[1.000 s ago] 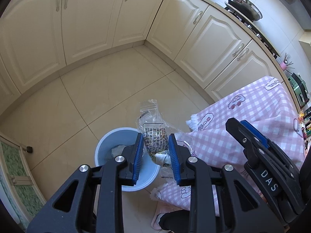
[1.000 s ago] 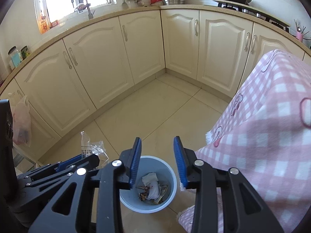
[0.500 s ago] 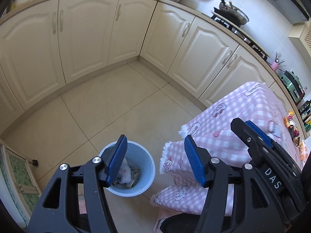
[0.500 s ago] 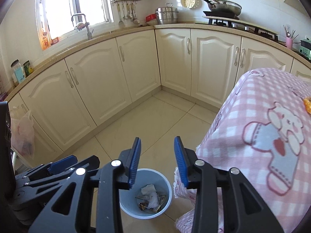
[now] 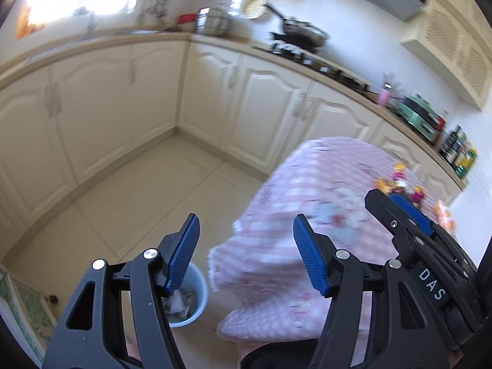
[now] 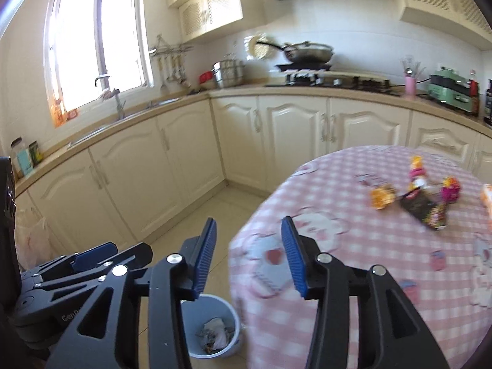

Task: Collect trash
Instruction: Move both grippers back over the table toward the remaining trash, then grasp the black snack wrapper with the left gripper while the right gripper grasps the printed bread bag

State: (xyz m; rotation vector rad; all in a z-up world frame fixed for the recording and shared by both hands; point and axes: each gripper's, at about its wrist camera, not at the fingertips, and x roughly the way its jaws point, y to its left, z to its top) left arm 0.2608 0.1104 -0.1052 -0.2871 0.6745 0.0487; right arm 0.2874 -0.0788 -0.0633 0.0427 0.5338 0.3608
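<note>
Wrappers lie scattered on the pink checked cloth of your table, at the right of the right wrist view and in a small cluster at the right edge of the left wrist view. Your left gripper has its jaws opening, with nothing between the blue pads; past them you see the hanging edge of the cloth. Your right gripper also has its jaws opening and empty, framing the near rim of the table. The pale blue bin stands on the tiled floor just beside the table, at the bottom of both views, with crumpled trash already inside. In the left wrist view the bin is partly hidden behind your left jaw. Both pictures are blurred.
</note>
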